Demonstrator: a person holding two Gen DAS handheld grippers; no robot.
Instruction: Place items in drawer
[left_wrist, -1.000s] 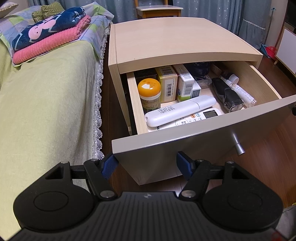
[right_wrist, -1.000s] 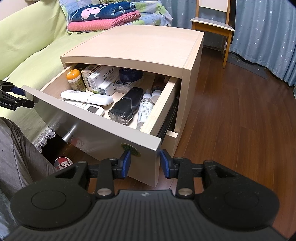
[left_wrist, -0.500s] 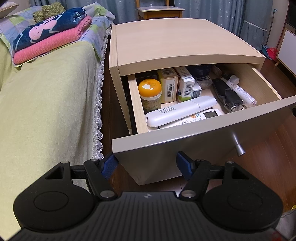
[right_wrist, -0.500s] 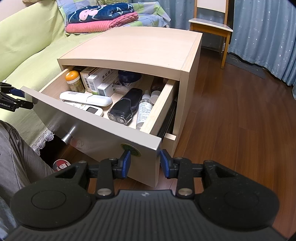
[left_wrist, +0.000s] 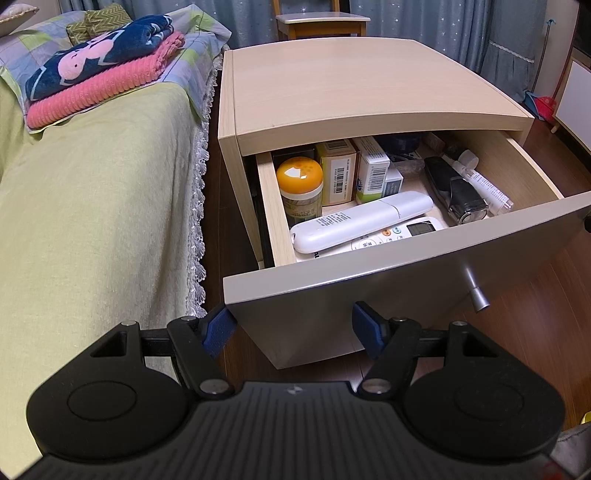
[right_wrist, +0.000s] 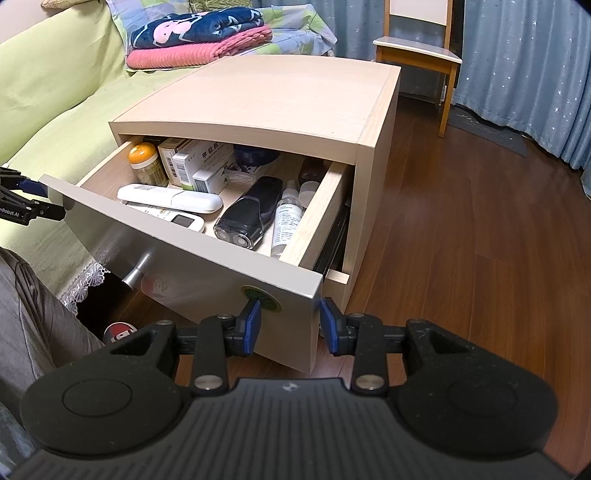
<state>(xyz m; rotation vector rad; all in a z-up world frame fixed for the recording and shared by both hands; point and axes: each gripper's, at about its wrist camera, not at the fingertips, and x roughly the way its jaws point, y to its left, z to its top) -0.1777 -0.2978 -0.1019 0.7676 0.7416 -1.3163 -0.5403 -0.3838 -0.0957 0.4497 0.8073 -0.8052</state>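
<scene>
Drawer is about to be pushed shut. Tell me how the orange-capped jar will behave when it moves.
The orange-capped jar stands upright and looks taller than wide, so a sharp push might tip it. The drawer wall and a box stand close beside it, probably limiting sideways tipping. Once down, its round body would likely roll.

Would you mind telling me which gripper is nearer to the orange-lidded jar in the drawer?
Left. The left gripper hangs before the drawer corner nearest the jar; the right gripper is at the opposite front corner.
</scene>
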